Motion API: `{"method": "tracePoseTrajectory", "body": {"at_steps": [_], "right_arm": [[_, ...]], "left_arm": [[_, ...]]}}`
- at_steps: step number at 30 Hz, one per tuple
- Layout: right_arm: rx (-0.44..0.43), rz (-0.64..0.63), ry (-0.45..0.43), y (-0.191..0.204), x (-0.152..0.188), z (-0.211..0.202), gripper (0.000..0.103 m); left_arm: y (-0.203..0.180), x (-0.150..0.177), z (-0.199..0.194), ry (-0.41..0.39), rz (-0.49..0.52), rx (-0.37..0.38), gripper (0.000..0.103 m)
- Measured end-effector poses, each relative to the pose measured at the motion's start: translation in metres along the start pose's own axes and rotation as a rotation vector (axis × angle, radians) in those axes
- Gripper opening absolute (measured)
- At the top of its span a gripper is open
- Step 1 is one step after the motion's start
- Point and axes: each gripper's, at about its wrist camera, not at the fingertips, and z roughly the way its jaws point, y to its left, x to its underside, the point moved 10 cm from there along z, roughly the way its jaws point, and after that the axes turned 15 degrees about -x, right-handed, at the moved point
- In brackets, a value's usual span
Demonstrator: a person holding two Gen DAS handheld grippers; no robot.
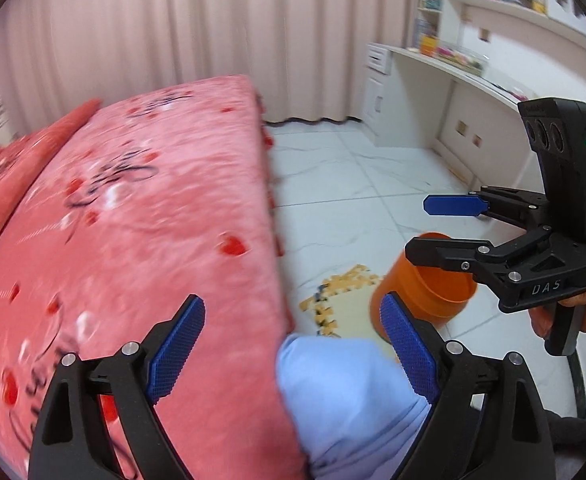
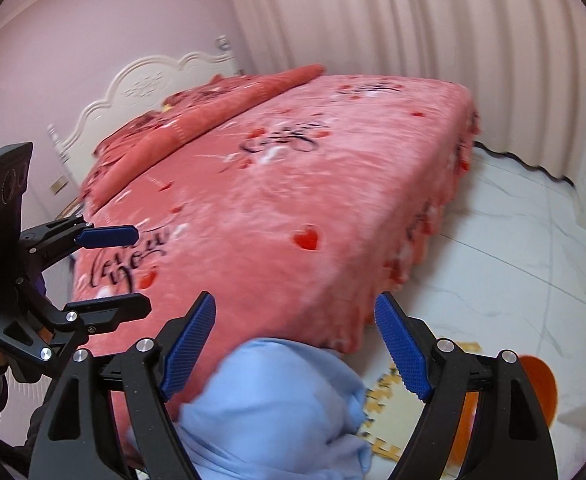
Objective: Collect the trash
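Observation:
An orange bin (image 1: 425, 292) stands on the white floor by the bed's foot; it also shows at the lower right of the right wrist view (image 2: 541, 384), partly hidden by a finger. My left gripper (image 1: 293, 348) is open and empty over the bed's edge. My right gripper (image 2: 295, 348) is open and empty too; it shows in the left wrist view (image 1: 433, 228) above the bin. The left gripper shows at the left of the right wrist view (image 2: 141, 268). No loose trash item is clear in either view.
A bed with a pink heart-print blanket (image 2: 277, 184) fills the left. A light blue cloth (image 2: 277, 412) lies low at the bed's corner. Yellow puzzle pieces on a mat (image 1: 341, 300) lie on the floor by the bin. A white desk and shelves (image 1: 473, 68) line the right wall.

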Motion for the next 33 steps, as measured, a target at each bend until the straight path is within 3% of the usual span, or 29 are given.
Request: {"method": "tracePoseTrajectory", "body": {"at_steps": [7, 10, 18, 23, 26, 33], "right_arm": [[-0.093, -0.075, 0.021, 0.069, -0.015, 0.042, 0.081], [-0.120, -0.102, 0.021, 0.095, -0.018, 0.056, 0.089], [-0.187, -0.162, 0.032, 0.159, -0.016, 0.088, 0.089], [-0.155, -0.155, -0.015, 0.178, -0.012, 0.092, 0.098], [-0.143, -0.143, -0.044, 0.184, -0.011, 0.089, 0.098], [-0.073, -0.175, -0.055, 0.186, -0.005, 0.086, 0.098]], "left_arm": [[0.059, 0.032, -0.027, 0.009, -0.114, -0.093, 0.089], [0.081, 0.047, -0.036, 0.019, -0.159, -0.129, 0.089], [0.136, 0.086, -0.071, 0.016, -0.311, -0.269, 0.089], [0.159, 0.107, -0.087, -0.001, -0.403, -0.365, 0.097], [0.165, 0.117, -0.090, 0.005, -0.455, -0.362, 0.097], [0.166, 0.135, -0.093, 0.018, -0.445, -0.413, 0.097]]}}
